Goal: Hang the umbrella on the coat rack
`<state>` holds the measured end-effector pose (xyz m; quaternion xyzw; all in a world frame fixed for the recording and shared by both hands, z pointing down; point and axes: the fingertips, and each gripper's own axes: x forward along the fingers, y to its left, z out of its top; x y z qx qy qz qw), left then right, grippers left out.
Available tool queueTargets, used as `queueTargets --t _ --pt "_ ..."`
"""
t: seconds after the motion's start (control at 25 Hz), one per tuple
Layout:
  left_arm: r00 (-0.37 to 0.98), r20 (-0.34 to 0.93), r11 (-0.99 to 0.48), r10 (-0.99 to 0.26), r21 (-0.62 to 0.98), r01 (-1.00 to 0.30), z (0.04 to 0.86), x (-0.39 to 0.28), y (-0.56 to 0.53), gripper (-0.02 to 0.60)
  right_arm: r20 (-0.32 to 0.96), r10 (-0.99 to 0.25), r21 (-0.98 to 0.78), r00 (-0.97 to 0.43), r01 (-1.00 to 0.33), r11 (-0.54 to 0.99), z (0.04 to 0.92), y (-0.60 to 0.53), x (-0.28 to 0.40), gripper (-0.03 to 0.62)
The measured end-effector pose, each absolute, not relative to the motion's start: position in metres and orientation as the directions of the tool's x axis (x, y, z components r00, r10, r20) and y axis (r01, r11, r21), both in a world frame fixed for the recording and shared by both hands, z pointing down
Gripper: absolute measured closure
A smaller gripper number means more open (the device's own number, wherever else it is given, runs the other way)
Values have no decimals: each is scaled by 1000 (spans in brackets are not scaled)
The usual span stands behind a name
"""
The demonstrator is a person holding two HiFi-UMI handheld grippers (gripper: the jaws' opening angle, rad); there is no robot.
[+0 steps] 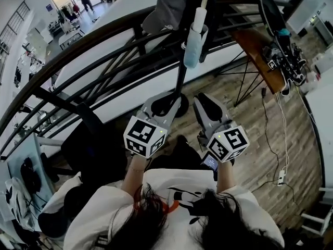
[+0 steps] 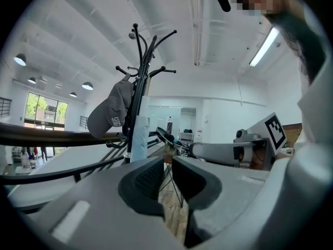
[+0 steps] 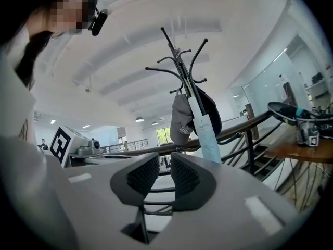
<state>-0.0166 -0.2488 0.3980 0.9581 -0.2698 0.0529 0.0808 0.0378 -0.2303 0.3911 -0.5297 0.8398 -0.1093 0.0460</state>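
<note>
A folded light-blue umbrella hangs upright against the black coat rack, beside a grey cap. In the left gripper view the umbrella sits below the rack's hooks. In the right gripper view the umbrella hangs under the cap. My left gripper and right gripper are held side by side near my chest, well short of the rack. Both left jaws and right jaws stand almost together with nothing between them.
A curved black railing runs behind the rack, with a drop to a lower floor beyond. A wooden table with camera gear stands at the right, and cables trail over the wood floor. A dark bag also hangs on the rack.
</note>
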Motion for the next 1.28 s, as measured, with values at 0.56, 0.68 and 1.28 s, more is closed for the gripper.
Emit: queueTargets --t 0.56,0.68,1.28 --pt "883 159 -866 -442 183 -466 418 -8 -197 546 150 -889 -246 -433 -887 391 420 -183 30 562" --pt "864 169 -848 -474 178 -500 420 -12 -195 546 148 -875 -246 -461 -874 419 421 -179 27 569" --pt "736 198 -709 -647 200 -676 425 -6 -111 546 74 -814 -281 -576 -795 538 408 -98 60 588"
